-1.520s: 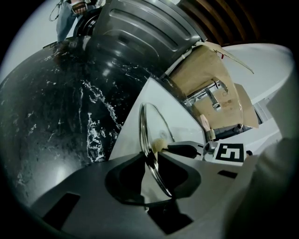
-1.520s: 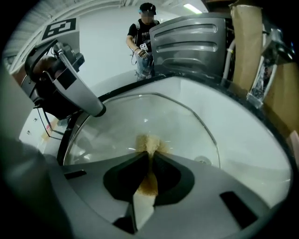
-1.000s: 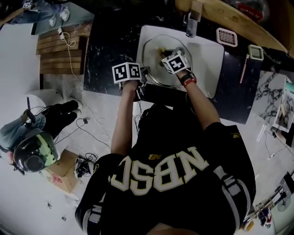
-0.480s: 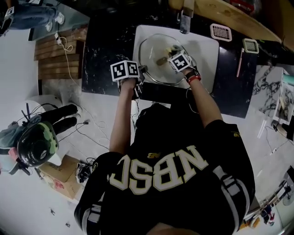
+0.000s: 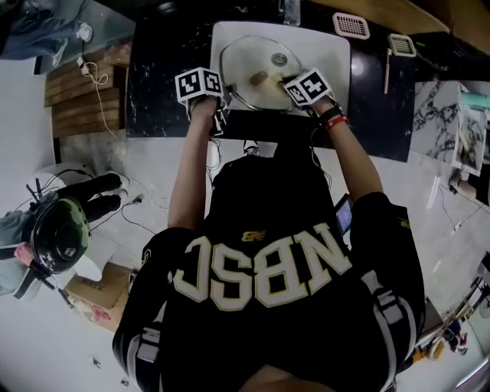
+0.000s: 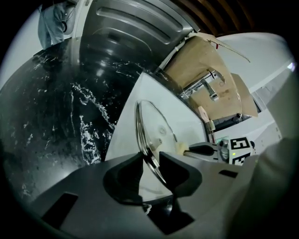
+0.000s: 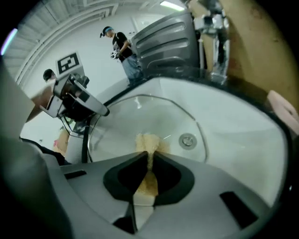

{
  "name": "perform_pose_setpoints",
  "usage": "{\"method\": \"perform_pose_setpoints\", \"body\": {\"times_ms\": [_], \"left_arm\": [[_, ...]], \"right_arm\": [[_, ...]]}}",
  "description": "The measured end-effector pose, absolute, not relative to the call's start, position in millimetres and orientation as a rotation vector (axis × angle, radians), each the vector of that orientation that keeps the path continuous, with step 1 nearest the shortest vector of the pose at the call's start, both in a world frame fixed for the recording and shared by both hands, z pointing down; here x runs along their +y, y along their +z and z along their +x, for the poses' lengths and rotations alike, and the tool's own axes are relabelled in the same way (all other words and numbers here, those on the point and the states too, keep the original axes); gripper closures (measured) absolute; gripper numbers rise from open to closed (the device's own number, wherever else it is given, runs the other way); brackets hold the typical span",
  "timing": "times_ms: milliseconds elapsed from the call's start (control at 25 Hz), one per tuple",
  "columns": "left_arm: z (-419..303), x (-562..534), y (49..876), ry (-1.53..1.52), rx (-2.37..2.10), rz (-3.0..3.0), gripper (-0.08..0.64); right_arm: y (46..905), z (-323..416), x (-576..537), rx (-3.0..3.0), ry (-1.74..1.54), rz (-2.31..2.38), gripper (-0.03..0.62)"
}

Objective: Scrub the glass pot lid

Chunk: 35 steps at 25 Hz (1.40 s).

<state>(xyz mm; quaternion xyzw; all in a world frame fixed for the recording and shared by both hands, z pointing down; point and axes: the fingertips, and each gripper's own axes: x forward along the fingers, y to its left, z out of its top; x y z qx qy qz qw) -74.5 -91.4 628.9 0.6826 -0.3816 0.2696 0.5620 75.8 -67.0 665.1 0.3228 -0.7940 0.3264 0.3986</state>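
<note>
The glass pot lid [image 5: 256, 57] stands tilted in the white sink [image 5: 337, 53]. My left gripper [image 5: 224, 98] has the lid's metal rim [image 6: 148, 156] between its jaws at the near left edge. The pads still touch the rim while the jaws are opening. My right gripper [image 5: 281, 79] is shut on a yellow sponge [image 5: 260, 77], which presses on the glass [image 7: 140, 116] near the lid's middle. In the right gripper view the sponge [image 7: 148, 142] sticks out past the jaws, with the left gripper [image 7: 79, 100] beyond it.
A chrome faucet [image 5: 291, 11] rises behind the basin, and the drain [image 7: 188, 140] shows through the glass. Black marble counter [image 5: 161, 69] flanks the sink. A pink grid dish [image 5: 351, 25] and a brush [image 5: 402, 44] lie at the back right. A person [image 7: 122, 46] stands far off.
The head view has tipped, so the sink now sits higher in the frame. The right gripper has dragged the sponge across the lid. The left gripper stays at the rim.
</note>
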Motion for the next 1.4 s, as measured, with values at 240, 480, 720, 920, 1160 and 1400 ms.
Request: {"method": "perform_pose_setpoints", "body": {"times_ms": [240,480,720,920,1160,1400], "left_arm": [[-70.3,-89.2,623.6,0.696,-0.871,1.696,0.414],[-72.4,-89.7,617.3,0.733,-0.919,1.774,0.389],[-77.2,-96.9,575.5,0.727,-0.963,1.964,0.388],[-54.9,-110.6,519.3,0.586,-0.987,2.164,0.388],[-37.4,-131.6,430.6,0.333,-1.13,2.44,0.414],[-32.0,-135.8,366.2,0.174,-1.259,2.644,0.463]], "right_arm": [[607.8,106.9,-55.5,-2.046,0.743,1.017,0.545],[585.6,132.2,-32.4,-2.039,0.713,1.167,0.545],[567.3,153.0,-27.9,-2.045,0.715,1.345,0.545],[543.0,142.7,-44.7,-2.111,0.744,1.559,0.545],[487.4,130.0,-73.2,-2.151,0.588,1.783,0.546],[426.3,138.3,-86.6,-2.152,0.355,1.949,0.545]]}}
